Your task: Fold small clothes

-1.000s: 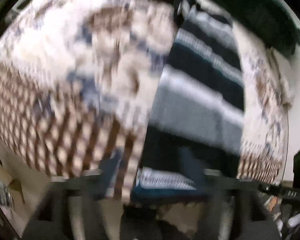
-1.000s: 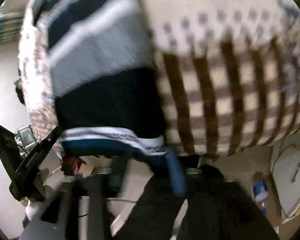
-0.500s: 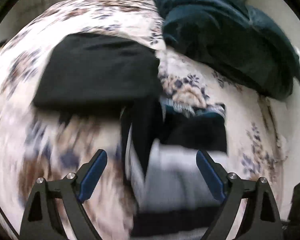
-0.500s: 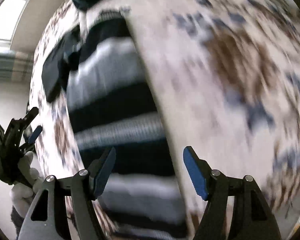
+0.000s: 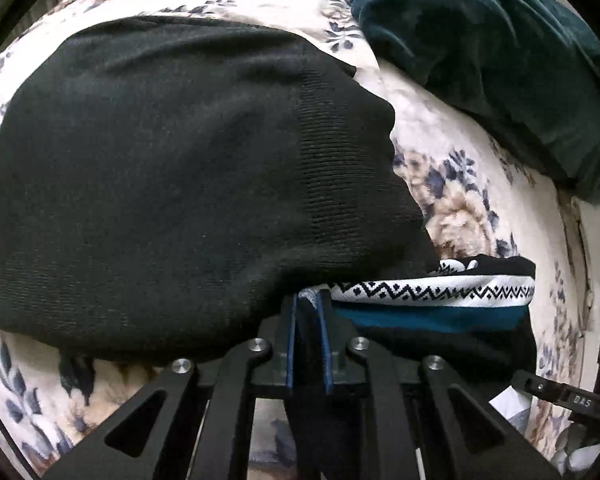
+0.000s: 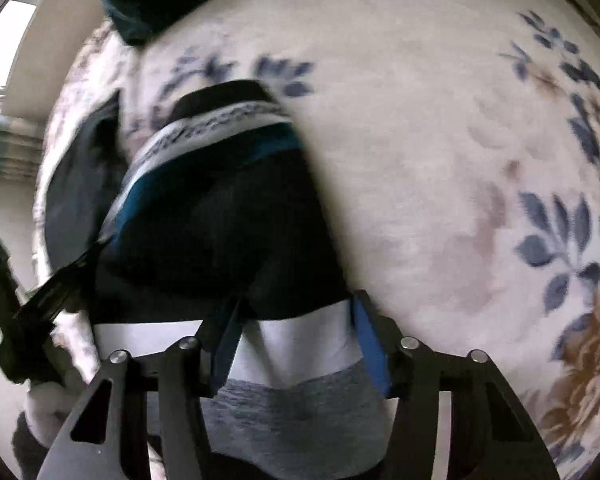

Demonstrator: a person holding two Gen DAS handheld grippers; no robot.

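**Striped sweater gripped on a floral blanket**

Left gripper pinched tight on the striped sweater edge. Right gripper parted around its white and grey bands. Beside the left: folded black garment, overlapping the sweater. Beyond: dark teal blanket. Beneath all: floral bedspread.

Two tools are in view, a left tool and a right tool. On one floral bedspread lie one striped garment, one black garment and one dark teal blanket.
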